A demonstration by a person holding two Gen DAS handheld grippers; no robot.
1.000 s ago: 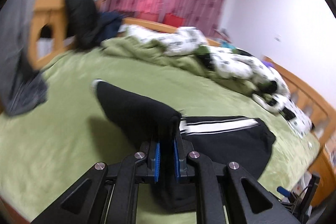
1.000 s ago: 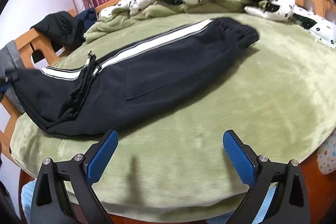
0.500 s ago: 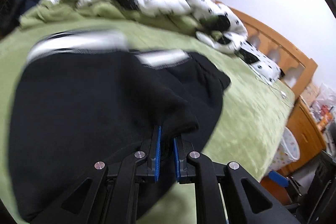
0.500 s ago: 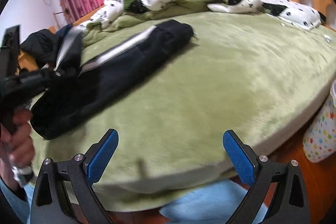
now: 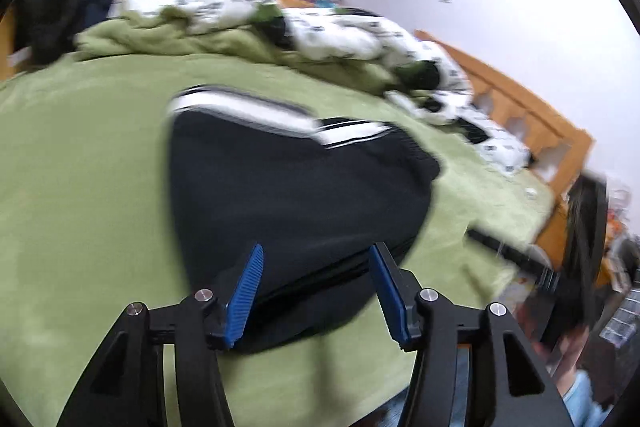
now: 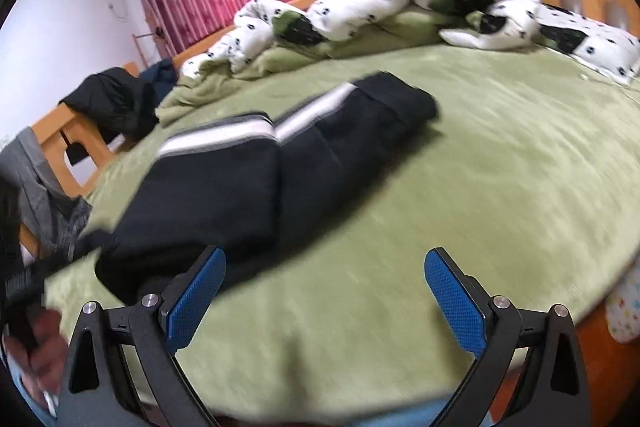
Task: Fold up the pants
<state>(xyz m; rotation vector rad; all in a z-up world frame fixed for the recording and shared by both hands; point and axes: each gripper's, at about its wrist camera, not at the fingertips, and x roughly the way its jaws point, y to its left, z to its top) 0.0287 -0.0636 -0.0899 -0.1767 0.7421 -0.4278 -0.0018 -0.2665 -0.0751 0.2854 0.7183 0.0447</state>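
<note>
Black pants [image 5: 296, 203] with a white side stripe lie folded over on the green bed cover; they also show in the right wrist view [image 6: 256, 179]. My left gripper [image 5: 316, 283] is open and empty, its blue pads just above the near folded edge of the pants. My right gripper [image 6: 320, 291] is open wide and empty, over the green cover at the near edge of the bed, to the right of the pants' near end.
A white spotted duvet [image 6: 400, 3] and a green blanket are heaped at the far side of the bed. A wooden bed frame [image 5: 532, 123] runs along the right. Dark clothes [image 6: 116, 103] hang on a wooden chair at the left.
My left gripper has opened and let go of the pants, which now lie folded over on the bed. Both wrist views are blurred by movement.
</note>
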